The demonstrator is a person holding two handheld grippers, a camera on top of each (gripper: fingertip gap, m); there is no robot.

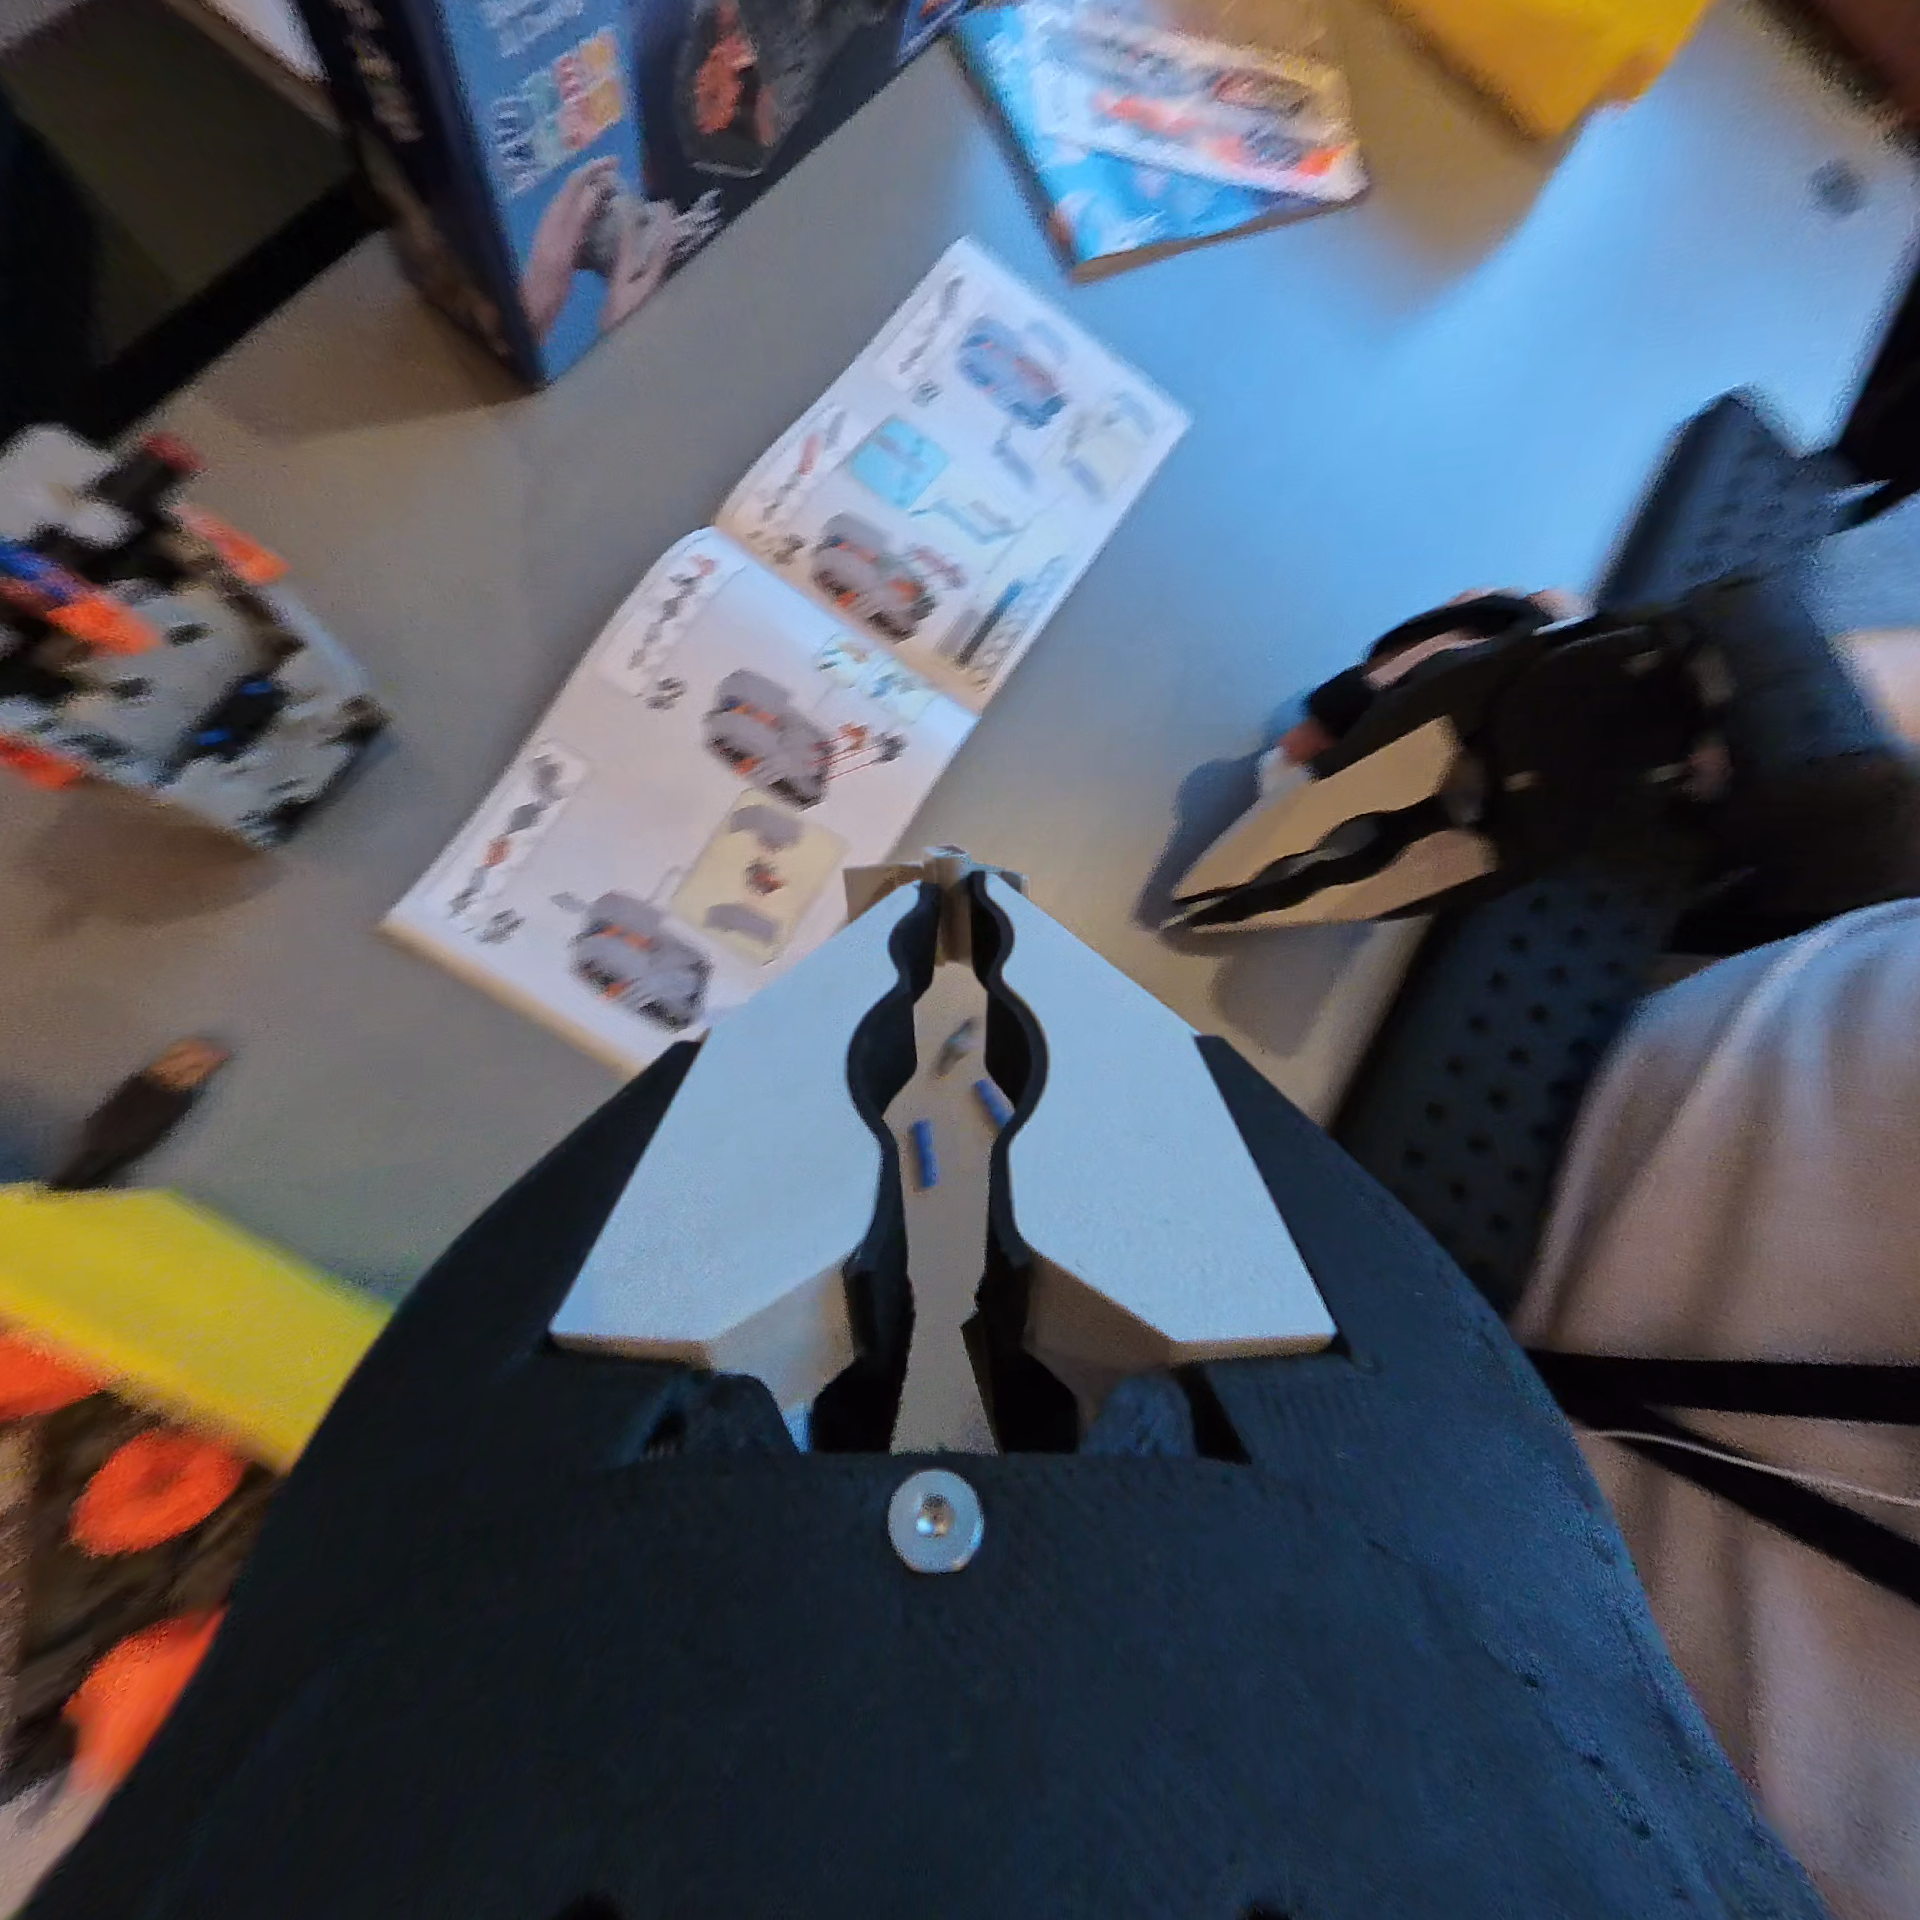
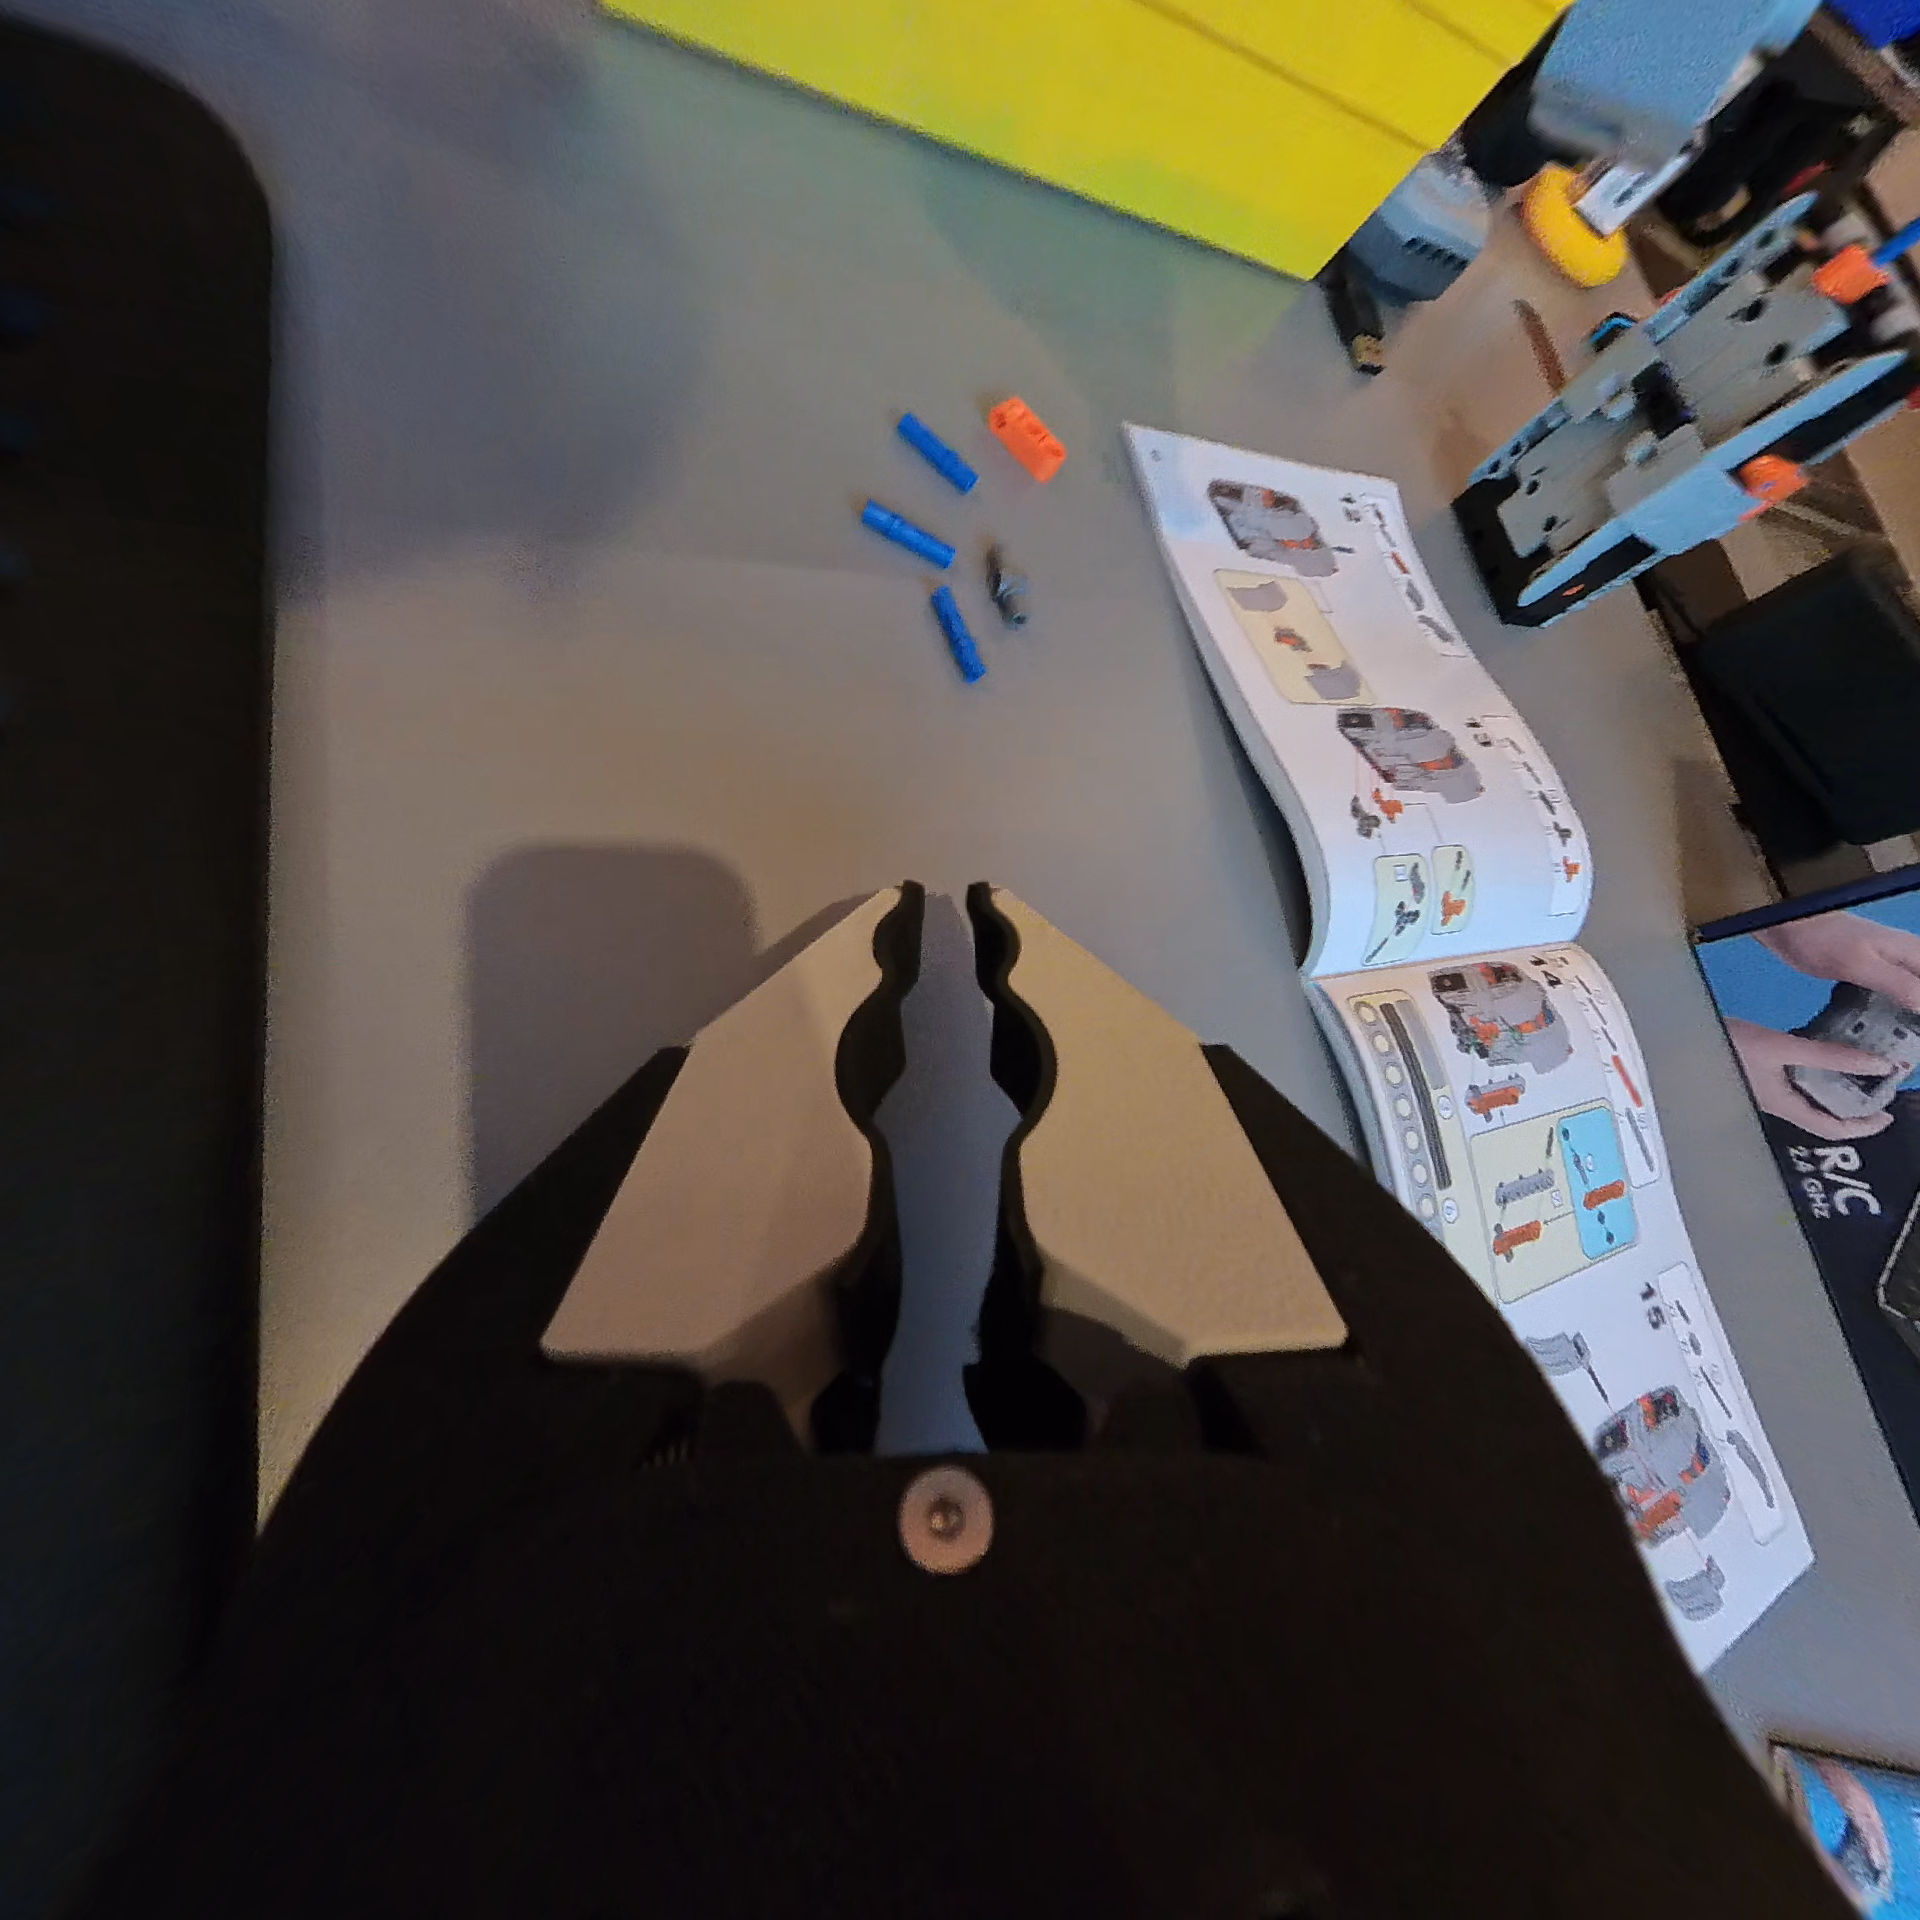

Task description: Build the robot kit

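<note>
We see the left gripper (image 1: 948, 885) w/ jaws drawn narrow and pinching a small pale piece (image 1: 943, 868) at the very tips; the piece is too small and blurred for us to tell its shape. The right gripper (image 2: 943, 889) has jaws at a narrow gap w/ nothing btwn them, only bare grey table (image 2: 623, 644) showing through. In the right wrist view, three blue pins (image 2: 957, 632) lie above the tips, a bit right of centre and well apart from them. Their long axes run diag., upper left to lower right, the lowest one steepest. An orange piece (image 2: 1027, 440) sits at the cluster's upper right and a dark grey bit (image 2: 1006, 587) just beside the lowest pin. In the left wrist view, two of these pins show through the slot btwn the fingers, below the tips in frame, so we judge the left gripper is over the cluster and nearer to it. An open instruction booklet (image 2: 1455, 935) lies at mid right, a part-built model (image 2: 1683, 416) at upper right, and a yellow box (image 2: 1091, 104) along the top.
</note>
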